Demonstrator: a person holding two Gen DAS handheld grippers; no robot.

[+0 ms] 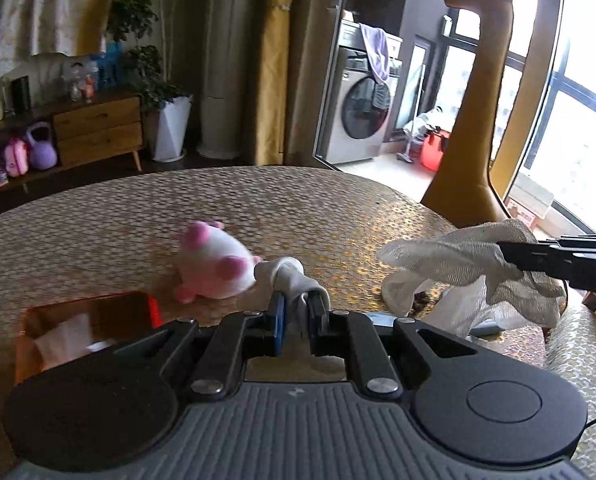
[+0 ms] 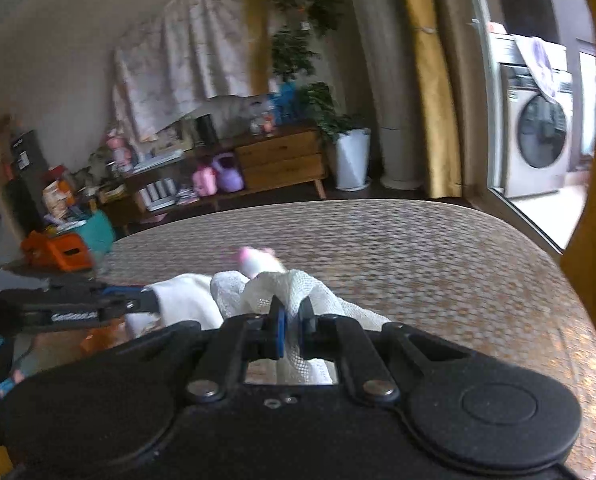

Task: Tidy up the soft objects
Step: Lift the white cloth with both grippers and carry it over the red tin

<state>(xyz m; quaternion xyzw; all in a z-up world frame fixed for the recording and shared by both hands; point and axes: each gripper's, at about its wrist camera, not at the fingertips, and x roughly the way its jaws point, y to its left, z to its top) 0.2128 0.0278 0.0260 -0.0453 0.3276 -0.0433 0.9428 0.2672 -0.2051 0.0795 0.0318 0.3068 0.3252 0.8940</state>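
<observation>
The left gripper (image 1: 297, 305) is clenched on a smooth white cloth (image 1: 288, 276), lifted clear of the table (image 1: 98, 240). The right gripper (image 2: 293, 315) is clenched on a white mesh cloth (image 2: 318, 286), which hangs in loose folds above the table's near right side. A pink-and-white plush toy (image 1: 212, 264) lies on the table just beyond the left gripper. An orange bin (image 1: 86, 312), holding something pale, sits at the near left.

Assessment: the step in hand appears to be carrying both cloths to the bin. Each should be kept high enough that trailing fabric clears the plush and the bin rim, and released only once over the opening, one cloth at a time.

Markings: the washing machine (image 1: 362, 108) bears a panel, illegible. White lettering on the left gripper's side in the right wrist view is too blurred to read.
</observation>
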